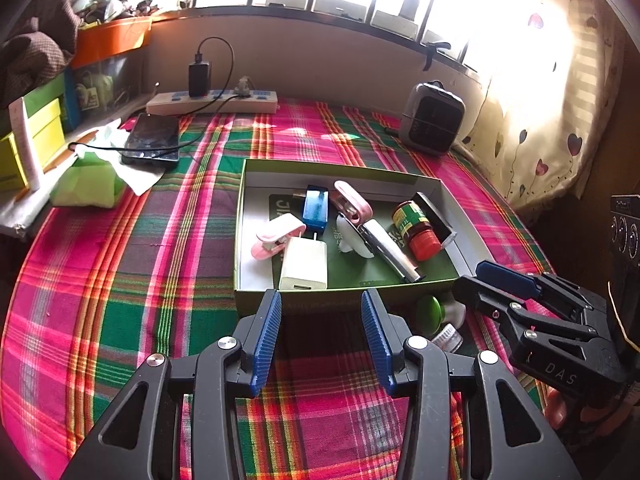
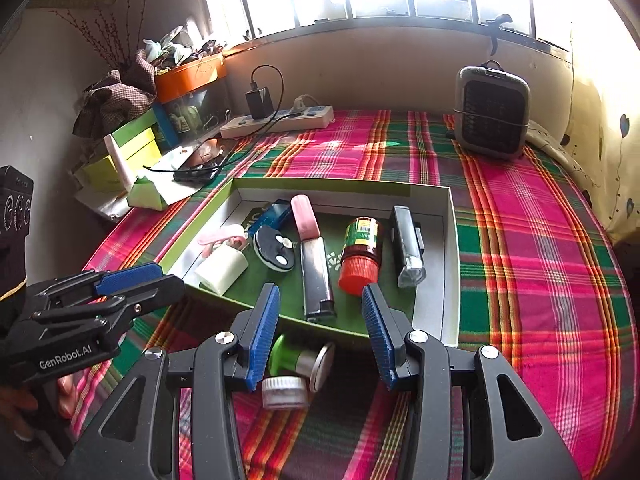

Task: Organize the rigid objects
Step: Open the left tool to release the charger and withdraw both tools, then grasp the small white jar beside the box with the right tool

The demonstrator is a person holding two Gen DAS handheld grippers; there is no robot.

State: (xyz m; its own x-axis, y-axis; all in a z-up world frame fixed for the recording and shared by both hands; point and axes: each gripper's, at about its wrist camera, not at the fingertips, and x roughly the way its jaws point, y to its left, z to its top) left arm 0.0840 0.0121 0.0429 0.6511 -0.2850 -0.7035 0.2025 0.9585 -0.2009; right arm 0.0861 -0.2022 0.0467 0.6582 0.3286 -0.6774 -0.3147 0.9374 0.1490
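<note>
Already loaded, a green-walled box lid point(image 2: 451, 264) on the plaid bedspread point(image 2: 540, 248) holds a red-capped bottle point(image 2: 360, 254), white charger point(image 2: 222, 268) and lighter point(image 2: 318, 276). Outside its near wall lie a green-and-silver container point(image 2: 304, 360) and small clear jar point(image 2: 285, 392), between the right tool point(image 2: 320, 336), spread wide. The left tool point(image 1: 320, 338), marked "GenRobot.AI", gapes empty.

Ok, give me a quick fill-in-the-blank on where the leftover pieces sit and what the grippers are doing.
The green-capped container lies ____ the box.
The red-capped bottle lies ____ the box.
The right gripper has its jaws ____.
The left gripper holds ____.

Missing words: outside; inside; open; nothing
</note>
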